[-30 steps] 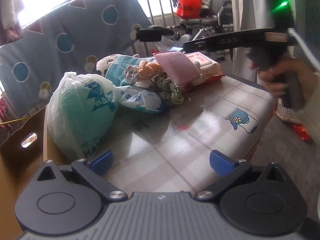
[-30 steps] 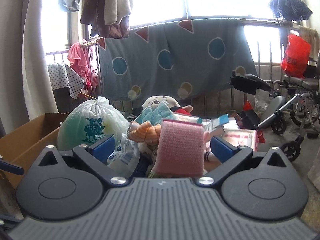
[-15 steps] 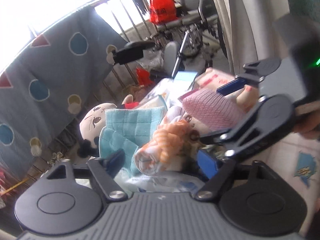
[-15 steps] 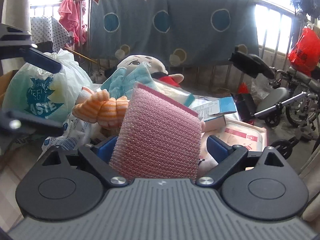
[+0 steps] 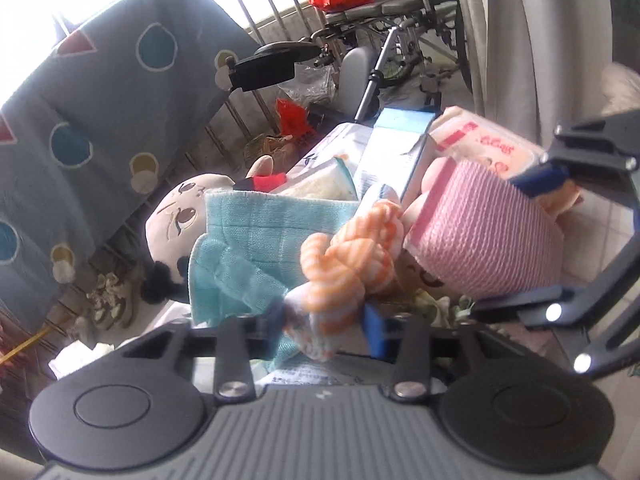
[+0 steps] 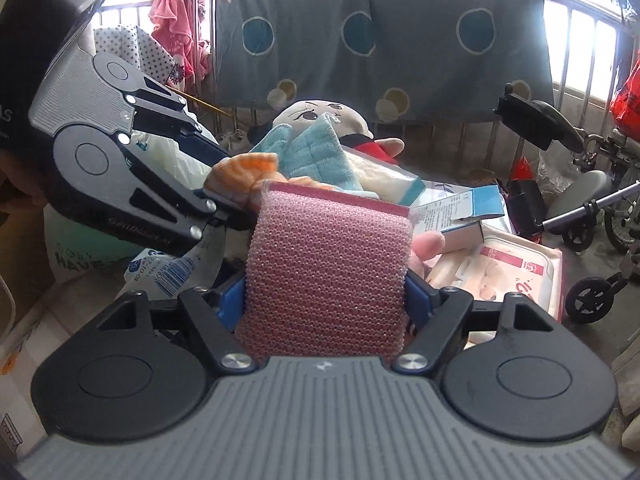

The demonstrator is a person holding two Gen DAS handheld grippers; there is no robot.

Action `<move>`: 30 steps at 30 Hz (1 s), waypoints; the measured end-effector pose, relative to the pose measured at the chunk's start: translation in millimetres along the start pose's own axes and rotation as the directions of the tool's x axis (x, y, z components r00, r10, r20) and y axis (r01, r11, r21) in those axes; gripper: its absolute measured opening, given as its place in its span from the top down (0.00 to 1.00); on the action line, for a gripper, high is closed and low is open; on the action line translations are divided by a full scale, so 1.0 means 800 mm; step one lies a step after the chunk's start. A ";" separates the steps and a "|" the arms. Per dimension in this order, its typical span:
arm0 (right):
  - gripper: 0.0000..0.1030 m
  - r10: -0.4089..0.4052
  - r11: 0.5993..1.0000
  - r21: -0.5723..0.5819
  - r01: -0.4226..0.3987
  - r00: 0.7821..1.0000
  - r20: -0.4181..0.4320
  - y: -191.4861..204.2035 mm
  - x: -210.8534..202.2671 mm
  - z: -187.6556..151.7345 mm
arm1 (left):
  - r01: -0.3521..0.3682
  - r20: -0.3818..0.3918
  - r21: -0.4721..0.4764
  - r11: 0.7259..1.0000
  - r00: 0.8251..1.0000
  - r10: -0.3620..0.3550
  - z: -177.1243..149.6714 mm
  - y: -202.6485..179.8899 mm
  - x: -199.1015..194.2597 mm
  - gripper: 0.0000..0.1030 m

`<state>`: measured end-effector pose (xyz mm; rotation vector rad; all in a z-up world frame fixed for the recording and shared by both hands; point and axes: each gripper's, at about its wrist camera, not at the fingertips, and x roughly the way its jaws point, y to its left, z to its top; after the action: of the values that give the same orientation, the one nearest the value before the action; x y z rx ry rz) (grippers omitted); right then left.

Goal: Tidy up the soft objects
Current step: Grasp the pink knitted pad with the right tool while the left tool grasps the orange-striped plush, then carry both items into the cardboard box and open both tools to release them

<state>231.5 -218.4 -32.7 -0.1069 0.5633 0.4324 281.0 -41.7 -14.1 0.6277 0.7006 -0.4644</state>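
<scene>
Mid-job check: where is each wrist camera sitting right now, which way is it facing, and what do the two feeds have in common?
Left wrist: behind the left gripper, looking down across the pile; its jaws have just been closing on the orange striped knitted cloth; the right gripper shows at right.
Right wrist: behind the right gripper, facing the window rail; jaws have just been closing onto the pink mesh sponge; the left gripper enters from left.
Shared: sponge, cloth, light blue towel, plush doll.
</scene>
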 end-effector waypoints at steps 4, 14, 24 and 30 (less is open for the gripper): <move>0.26 0.003 1.000 0.015 -0.004 0.999 0.033 0.003 -0.015 0.006 | 0.017 0.019 0.013 1.000 1.000 -0.017 -0.003 0.000 -0.018 0.70; 0.25 0.026 0.995 0.092 -0.037 0.993 0.112 -0.006 -0.077 0.041 | -0.022 0.102 -0.133 0.991 0.994 0.036 -0.014 0.024 -0.090 0.72; 0.25 0.140 0.985 0.073 -0.155 0.975 0.174 0.080 -0.143 0.115 | 0.023 0.159 -0.491 0.871 0.985 0.064 -0.090 0.121 -0.251 0.72; 0.24 0.286 0.954 0.042 -0.296 0.943 0.170 0.201 -0.137 0.177 | -0.012 0.122 -0.666 0.746 0.985 0.125 -0.183 0.178 -0.346 0.71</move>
<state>150.0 -83.1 148.9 0.0773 0.4324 0.7035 111.1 209.8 148.5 -0.0681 0.6313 -0.1619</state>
